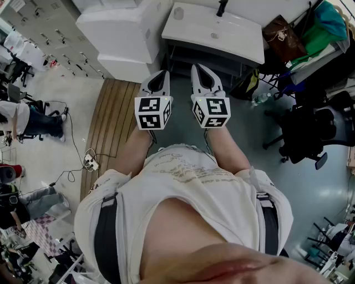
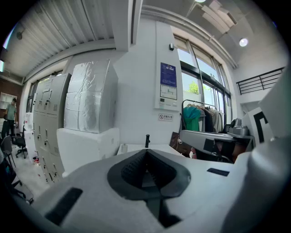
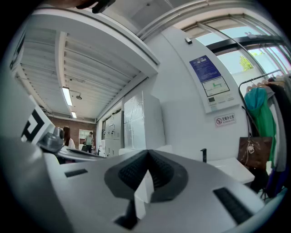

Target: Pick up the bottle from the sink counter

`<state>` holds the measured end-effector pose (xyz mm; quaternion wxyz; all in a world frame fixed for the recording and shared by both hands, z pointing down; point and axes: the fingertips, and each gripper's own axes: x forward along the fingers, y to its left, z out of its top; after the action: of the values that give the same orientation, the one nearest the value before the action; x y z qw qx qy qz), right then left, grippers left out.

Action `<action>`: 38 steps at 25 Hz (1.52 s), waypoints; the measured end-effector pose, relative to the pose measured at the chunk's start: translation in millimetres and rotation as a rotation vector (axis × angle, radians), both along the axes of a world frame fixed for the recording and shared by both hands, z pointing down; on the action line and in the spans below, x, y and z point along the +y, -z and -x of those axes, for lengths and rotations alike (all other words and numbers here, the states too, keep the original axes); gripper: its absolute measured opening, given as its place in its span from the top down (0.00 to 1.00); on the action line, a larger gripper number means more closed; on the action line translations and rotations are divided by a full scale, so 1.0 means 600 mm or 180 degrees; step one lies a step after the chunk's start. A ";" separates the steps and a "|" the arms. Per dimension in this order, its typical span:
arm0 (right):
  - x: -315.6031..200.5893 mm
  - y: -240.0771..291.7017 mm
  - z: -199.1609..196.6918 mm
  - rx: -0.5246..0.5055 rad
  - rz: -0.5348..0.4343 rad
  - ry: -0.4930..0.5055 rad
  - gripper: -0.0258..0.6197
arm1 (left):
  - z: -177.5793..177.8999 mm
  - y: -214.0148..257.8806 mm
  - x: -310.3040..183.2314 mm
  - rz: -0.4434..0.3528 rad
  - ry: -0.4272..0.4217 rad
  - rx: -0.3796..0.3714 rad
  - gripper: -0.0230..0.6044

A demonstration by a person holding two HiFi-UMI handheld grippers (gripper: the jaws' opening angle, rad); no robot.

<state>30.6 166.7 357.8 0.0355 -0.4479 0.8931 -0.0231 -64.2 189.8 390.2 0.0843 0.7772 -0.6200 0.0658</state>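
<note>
A white sink counter [image 1: 233, 41] stands ahead of me, with a black faucet [image 1: 222, 8] at its back. A small pale bottle [image 1: 178, 12] stands at the counter's far left corner; in the left gripper view the bottle [image 2: 123, 148] shows just left of the faucet [image 2: 147, 140]. My left gripper [image 1: 161, 73] and right gripper [image 1: 198, 67] are side by side, short of the counter's front edge and pointing at it. Both are shut, tips together, with nothing between them: left gripper [image 2: 146, 152], right gripper [image 3: 148, 157].
Large white wrapped boxes [image 1: 125, 33] stand to the left of the counter. A brown bag [image 1: 283, 36], hanging clothes [image 1: 324, 28] and a black office chair [image 1: 310, 133] crowd the right. A wooden slat platform [image 1: 113, 119] and a power strip [image 1: 89, 162] lie on the floor at left.
</note>
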 end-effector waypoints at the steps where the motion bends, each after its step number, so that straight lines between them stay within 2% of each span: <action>1: -0.002 0.001 -0.002 -0.0004 0.0001 -0.0010 0.92 | -0.001 0.000 -0.002 -0.0002 -0.0007 -0.0003 0.93; 10: -0.018 -0.006 -0.030 -0.0084 0.0037 -0.0018 0.92 | -0.016 -0.001 -0.022 0.0006 0.0031 -0.0026 0.93; 26: -0.035 -0.024 -0.119 -0.0005 0.0061 0.0174 0.92 | -0.123 -0.027 -0.035 0.0074 0.0100 -0.0049 0.93; 38: -0.050 -0.037 -0.145 -0.0046 0.0070 0.0130 0.92 | -0.158 -0.036 -0.059 0.0063 -0.0023 -0.0102 0.93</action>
<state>117.7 136.6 380.2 0.0366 -0.4298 0.9014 -0.0368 30.3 154.7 411.5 0.0819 0.7774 -0.6178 0.0847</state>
